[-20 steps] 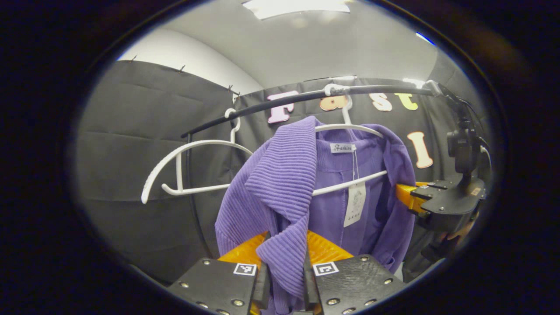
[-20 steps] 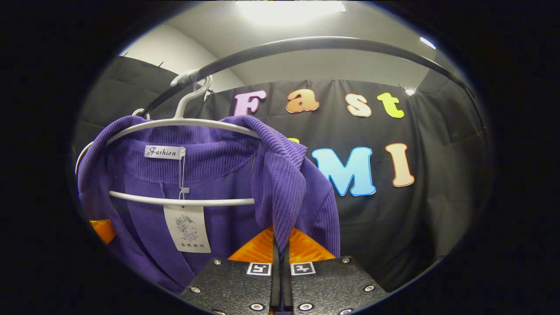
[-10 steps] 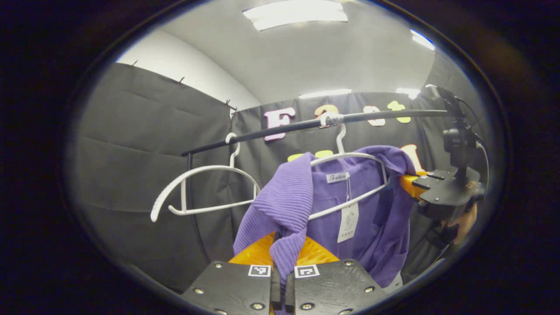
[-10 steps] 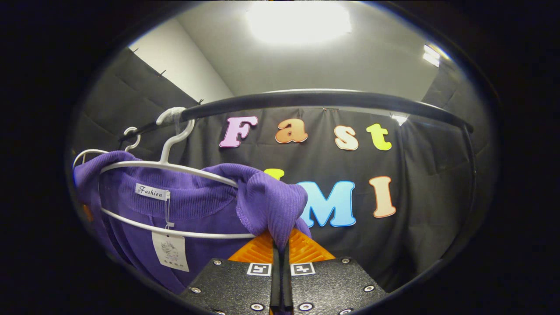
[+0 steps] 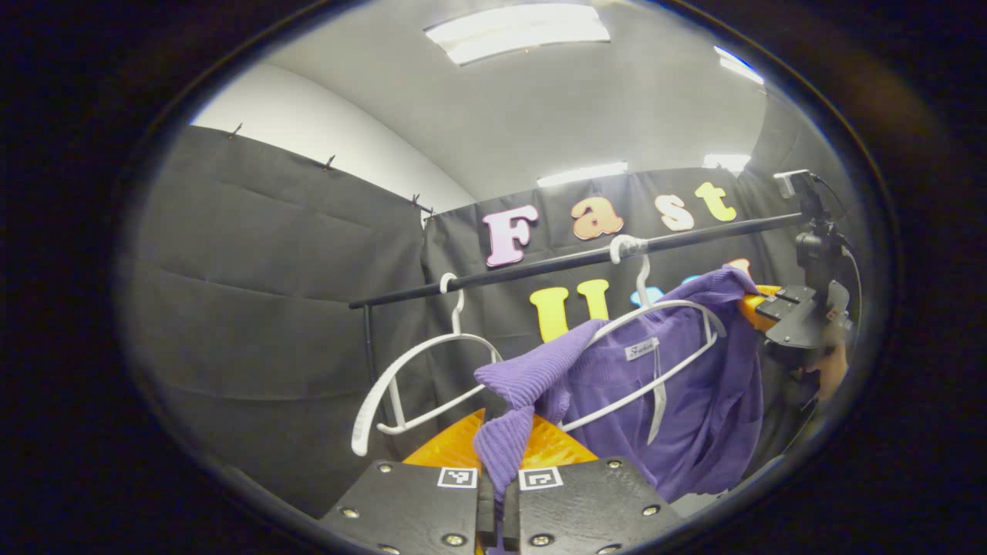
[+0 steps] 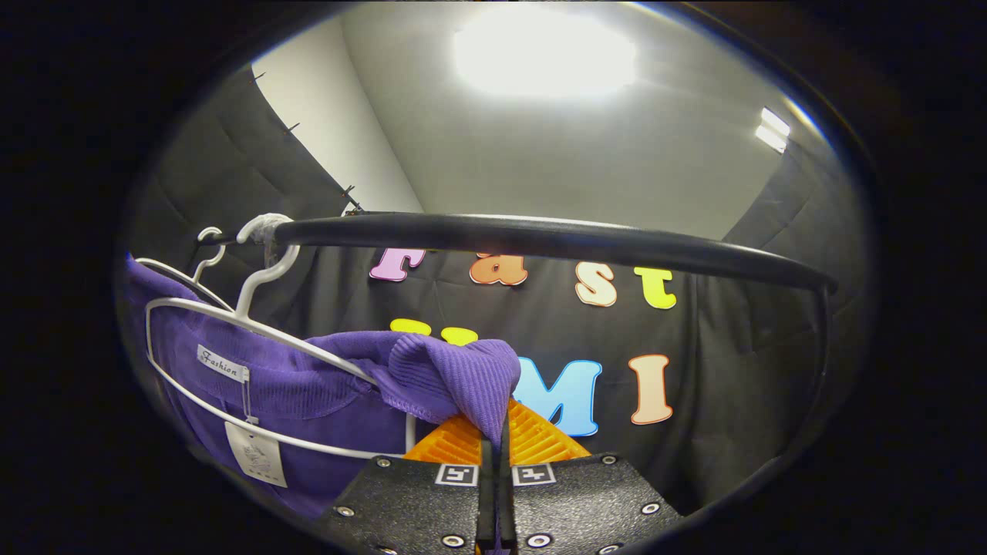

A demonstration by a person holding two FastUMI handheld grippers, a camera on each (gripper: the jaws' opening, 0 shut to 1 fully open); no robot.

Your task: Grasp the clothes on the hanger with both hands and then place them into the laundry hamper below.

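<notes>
- Pinching the purple cardigan (image 5: 694, 370), the left gripper (image 5: 497, 482) clamps one shoulder fold just ahead of its fingers; the right gripper (image 6: 497, 462) clamps the other.
- Lifting both shoulders off the white hanger (image 6: 254, 324) together should keep its ends from snagging.
- Holding both pinches until over the hamper matters.

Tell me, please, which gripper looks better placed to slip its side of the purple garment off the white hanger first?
Probably left. The left gripper has drawn its shoulder of the purple garment off the white hanger; the fabric held by the right gripper still drapes over the hanger's arm.
</notes>
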